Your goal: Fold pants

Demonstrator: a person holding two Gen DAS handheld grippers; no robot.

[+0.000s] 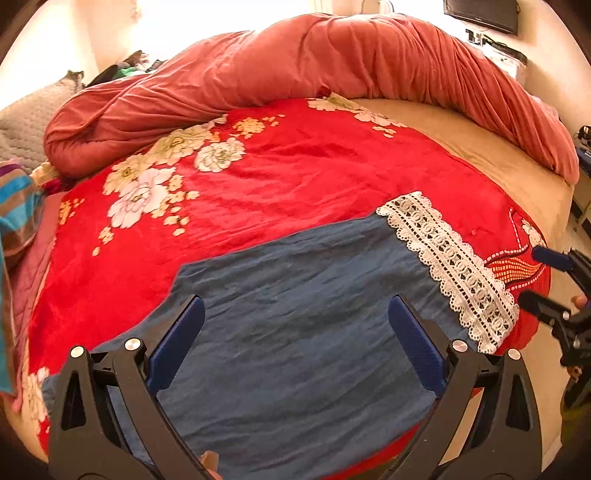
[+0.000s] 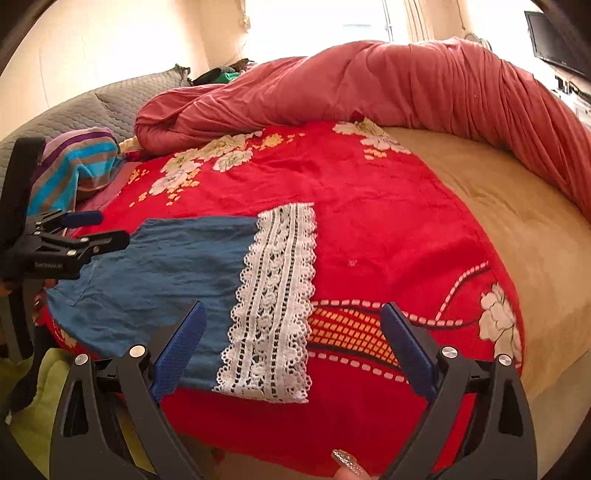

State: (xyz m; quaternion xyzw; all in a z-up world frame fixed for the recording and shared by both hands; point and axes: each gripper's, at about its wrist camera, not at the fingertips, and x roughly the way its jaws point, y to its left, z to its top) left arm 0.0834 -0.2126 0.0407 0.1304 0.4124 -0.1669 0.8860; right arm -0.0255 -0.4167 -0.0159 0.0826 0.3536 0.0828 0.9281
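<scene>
The blue pants point(image 1: 295, 317) lie flat and folded on the red floral blanket point(image 1: 314, 177), with a white lace hem point(image 1: 450, 269) at their right end. They also show in the right wrist view point(image 2: 159, 273), lace hem point(image 2: 273, 302) to the right. My left gripper point(image 1: 295, 302) is open and empty, hovering above the blue cloth. It shows side-on in the right wrist view point(image 2: 110, 229). My right gripper point(image 2: 291, 314) is open and empty above the lace hem near the bed's front edge. It shows at the right edge of the left wrist view point(image 1: 535, 273).
A rolled salmon-pink duvet point(image 1: 332, 62) runs along the far side of the bed. A tan sheet point(image 2: 517, 221) lies bare at the right. A striped cloth point(image 2: 74, 166) and a grey pillow point(image 2: 92, 107) sit at the left. A monitor point(image 1: 484, 14) hangs on the far wall.
</scene>
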